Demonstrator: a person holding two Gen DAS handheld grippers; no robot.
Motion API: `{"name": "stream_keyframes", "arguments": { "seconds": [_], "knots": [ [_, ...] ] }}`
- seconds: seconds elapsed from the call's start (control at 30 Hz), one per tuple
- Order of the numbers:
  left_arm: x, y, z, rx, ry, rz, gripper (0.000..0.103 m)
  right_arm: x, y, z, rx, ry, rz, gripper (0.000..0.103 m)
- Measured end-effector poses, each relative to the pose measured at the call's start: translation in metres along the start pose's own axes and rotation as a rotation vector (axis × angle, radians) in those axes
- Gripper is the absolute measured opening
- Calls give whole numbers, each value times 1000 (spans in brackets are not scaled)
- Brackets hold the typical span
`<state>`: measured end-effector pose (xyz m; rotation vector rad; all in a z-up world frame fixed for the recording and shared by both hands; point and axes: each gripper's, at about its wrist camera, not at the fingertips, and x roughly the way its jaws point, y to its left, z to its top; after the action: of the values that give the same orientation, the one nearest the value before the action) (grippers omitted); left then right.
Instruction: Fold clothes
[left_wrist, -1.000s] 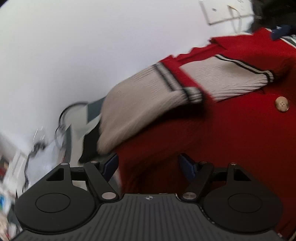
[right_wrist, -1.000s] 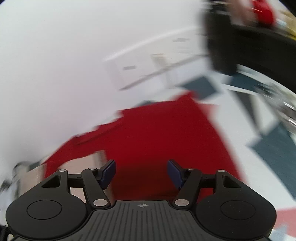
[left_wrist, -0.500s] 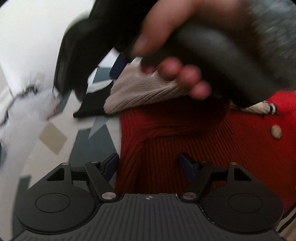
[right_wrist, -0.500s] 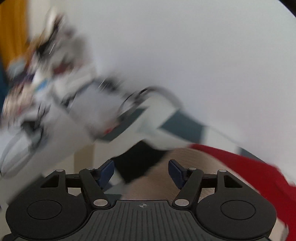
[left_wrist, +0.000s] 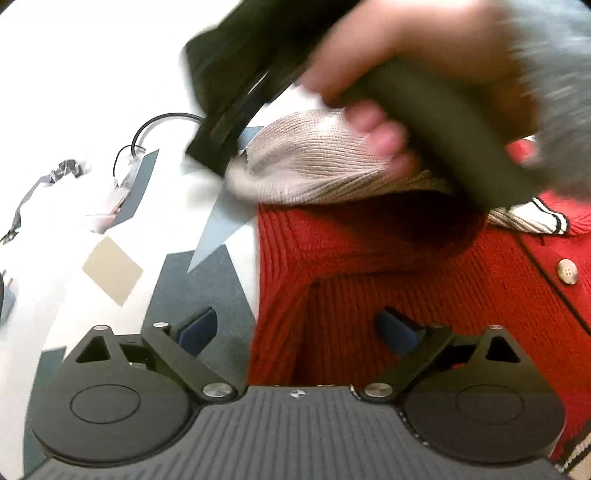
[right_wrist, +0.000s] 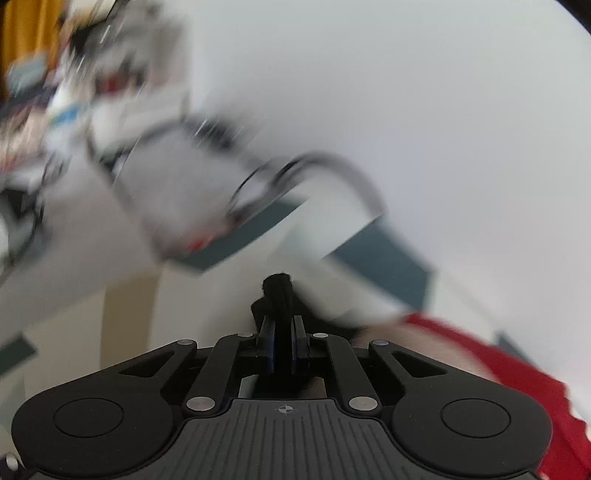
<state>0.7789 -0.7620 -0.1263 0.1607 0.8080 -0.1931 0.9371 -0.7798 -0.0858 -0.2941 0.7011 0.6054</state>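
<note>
Plainly, the red cardigan (left_wrist: 388, 280) is a thick ribbed knit with a beige sleeve (left_wrist: 314, 166), lying spread on a surface patterned in white, grey-blue and tan (whether that is a worktop or a floor covering cannot be told). By its look it should handle soft and limp, with some weight in the heavy yarn; it will sag and stretch if lifted by a single point, though the ribbing offers good friction and nothing about it is fragile except perhaps the pale button (left_wrist: 567, 271) on the front band. The left gripper (left_wrist: 295, 328) hangs just above the red body near its side edge, fingers spread wide and holding nothing. The right gripper (right_wrist: 282, 332) has its fingers pressed together on a narrow strip of black fabric (right_wrist: 279, 291), seemingly the dark trim at the sleeve's end; in the left wrist view the person's right hand (left_wrist: 399, 81) and that gripper's body sit over the beige sleeve. Firm places to take hold would be the cuff, the hem and the shoulder seam, where the knit is doubled. No brand, label or readable writing shows anywhere; much of the right wrist view is blurred.
</note>
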Motion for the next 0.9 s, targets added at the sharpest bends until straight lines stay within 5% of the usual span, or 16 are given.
{"name": "stream_keyframes", "arguments": {
  "seconds": [0.17,0.33,0.43,0.57,0.8,0.87,0.9],
  "knots": [
    [7,-8,13,69,-8,30,98,-105,-104,-28,357,-257,-83,6],
    [17,-12,27,76,-1,61,98,-228,-205,-130,769,-466,-300,6],
    [20,-14,31,68,-8,87,98,-265,-233,-203,876,-393,-432,7],
    [24,-21,32,74,-22,123,98,-271,-251,-283,1094,-212,-408,8],
    [26,-11,39,9,-5,165,98,-246,-258,-309,1328,-246,-337,32],
    [27,-3,39,-22,5,164,98,-237,-263,-306,1344,-232,-319,27],
    [27,0,39,-27,6,165,98,-233,-263,-305,1347,-226,-315,7]
  ]
}}
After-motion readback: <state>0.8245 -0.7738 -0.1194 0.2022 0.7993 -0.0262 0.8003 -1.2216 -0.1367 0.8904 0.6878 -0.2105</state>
